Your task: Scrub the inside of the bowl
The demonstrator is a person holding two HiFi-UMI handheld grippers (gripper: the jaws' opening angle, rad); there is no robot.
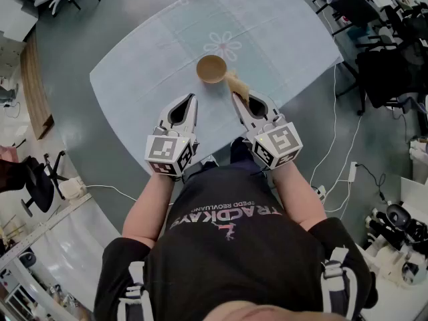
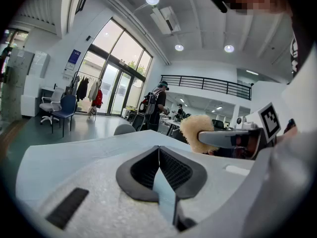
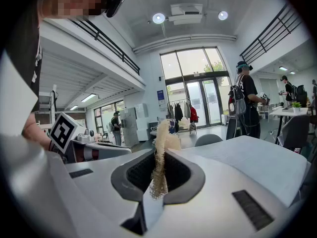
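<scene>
My right gripper [image 1: 235, 96] pinches a fibrous scrub pad [image 1: 239, 85] beside the wooden bowl [image 1: 211, 69] toward the table's [image 1: 147, 79] near edge, but my left gripper [image 1: 193, 97], pressed together on nothing, leaves that bowl unbraced, so scrubbing could skid it.

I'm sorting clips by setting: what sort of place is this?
Probably a large open office or lab hall, not a kitchen: office chairs around the table, a mezzanine railing and tall glass doors.

A pale blue table [image 1: 140, 92] with a flower motif [image 1: 222, 45] stands on grey floor [image 1: 67, 32], black office chair [image 1: 35, 182] nearby.
</scene>
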